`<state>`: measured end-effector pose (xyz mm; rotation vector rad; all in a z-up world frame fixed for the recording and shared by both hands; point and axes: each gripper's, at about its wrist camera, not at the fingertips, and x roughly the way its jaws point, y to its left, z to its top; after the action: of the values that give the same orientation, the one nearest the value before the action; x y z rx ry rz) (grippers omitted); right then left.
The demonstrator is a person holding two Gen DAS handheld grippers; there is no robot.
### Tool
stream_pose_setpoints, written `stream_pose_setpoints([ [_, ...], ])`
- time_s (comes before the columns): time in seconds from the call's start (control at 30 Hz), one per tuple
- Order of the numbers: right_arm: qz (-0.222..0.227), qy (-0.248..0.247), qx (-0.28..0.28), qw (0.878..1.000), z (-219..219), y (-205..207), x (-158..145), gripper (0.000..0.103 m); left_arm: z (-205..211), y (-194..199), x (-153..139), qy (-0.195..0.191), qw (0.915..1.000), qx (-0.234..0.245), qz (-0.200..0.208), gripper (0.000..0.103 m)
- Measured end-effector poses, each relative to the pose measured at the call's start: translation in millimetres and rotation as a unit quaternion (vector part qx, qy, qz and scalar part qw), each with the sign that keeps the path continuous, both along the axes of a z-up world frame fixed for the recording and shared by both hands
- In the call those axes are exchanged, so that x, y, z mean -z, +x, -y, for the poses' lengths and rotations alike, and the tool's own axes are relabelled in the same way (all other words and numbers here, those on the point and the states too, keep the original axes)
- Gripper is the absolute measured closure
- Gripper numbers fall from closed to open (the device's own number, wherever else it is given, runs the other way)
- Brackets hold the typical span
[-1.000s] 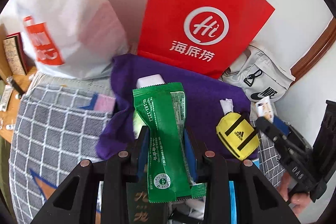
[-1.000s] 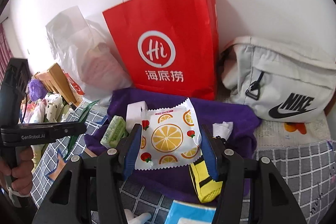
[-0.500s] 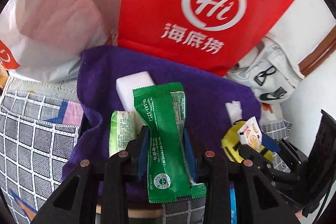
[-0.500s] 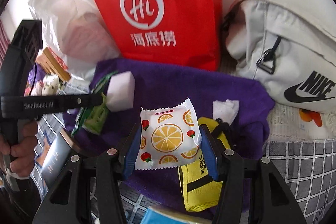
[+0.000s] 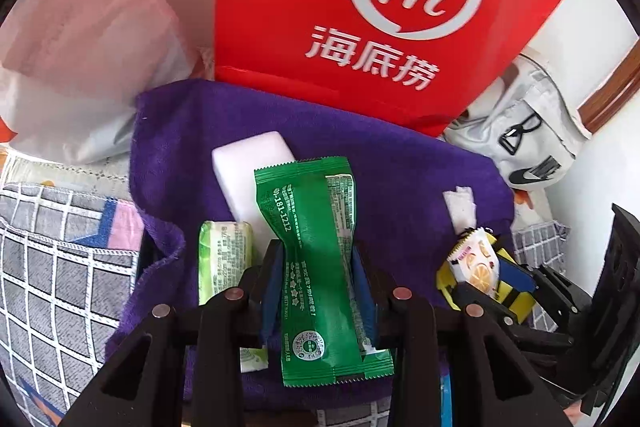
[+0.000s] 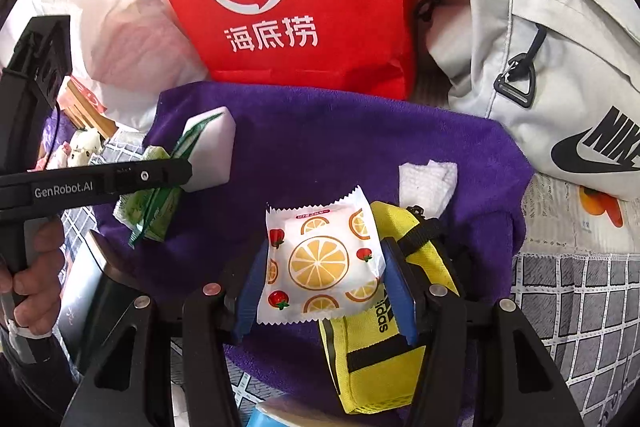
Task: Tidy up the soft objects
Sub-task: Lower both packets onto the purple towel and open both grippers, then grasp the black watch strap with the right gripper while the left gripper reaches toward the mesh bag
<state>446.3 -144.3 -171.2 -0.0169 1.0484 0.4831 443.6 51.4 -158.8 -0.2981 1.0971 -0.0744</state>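
Observation:
My left gripper (image 5: 318, 283) is shut on a long green packet (image 5: 316, 259), held just above a purple towel (image 5: 360, 163). On the towel lie a white sponge block (image 5: 248, 167), a pale green packet (image 5: 224, 259), a folded white tissue (image 5: 460, 205) and a yellow Adidas pouch (image 6: 384, 343). My right gripper (image 6: 324, 279) is shut on a white packet printed with orange slices (image 6: 320, 259), low over the towel beside the yellow pouch. In the right wrist view the left gripper (image 6: 176, 175) shows at the left with its green packet (image 6: 160, 199).
A red paper bag (image 5: 360, 7) stands behind the towel, a white plastic bag (image 5: 80, 67) to its left, a grey Nike bag (image 6: 540, 67) to its right. A checked grey cloth (image 5: 60, 267) covers the surface. A person's hand (image 6: 36, 279) holds the left gripper.
Both grippers have come down and closer to the purple towel, each keeping its packet. The sponge and the pale green packet now show in front of the left gripper.

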Motion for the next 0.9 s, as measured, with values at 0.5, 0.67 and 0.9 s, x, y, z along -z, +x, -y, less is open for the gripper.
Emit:
stream_pose_setpoints([
  [0.5,0.009,0.005,0.004,1.0,-3,-3,-7,0.024,4,4,6,-0.005,0.9999,0.001,-0.014,0.042],
  [0.67,0.028,0.02,0.022,0.999,4,-8,-25,0.024,4,-4,-8,-0.013,0.9999,-0.001,-0.002,0.042],
  [0.9,0.086,0.049,0.029,0.995,9,-44,-71,0.024,2,-34,-45,-0.001,0.9997,0.001,0.024,0.042],
])
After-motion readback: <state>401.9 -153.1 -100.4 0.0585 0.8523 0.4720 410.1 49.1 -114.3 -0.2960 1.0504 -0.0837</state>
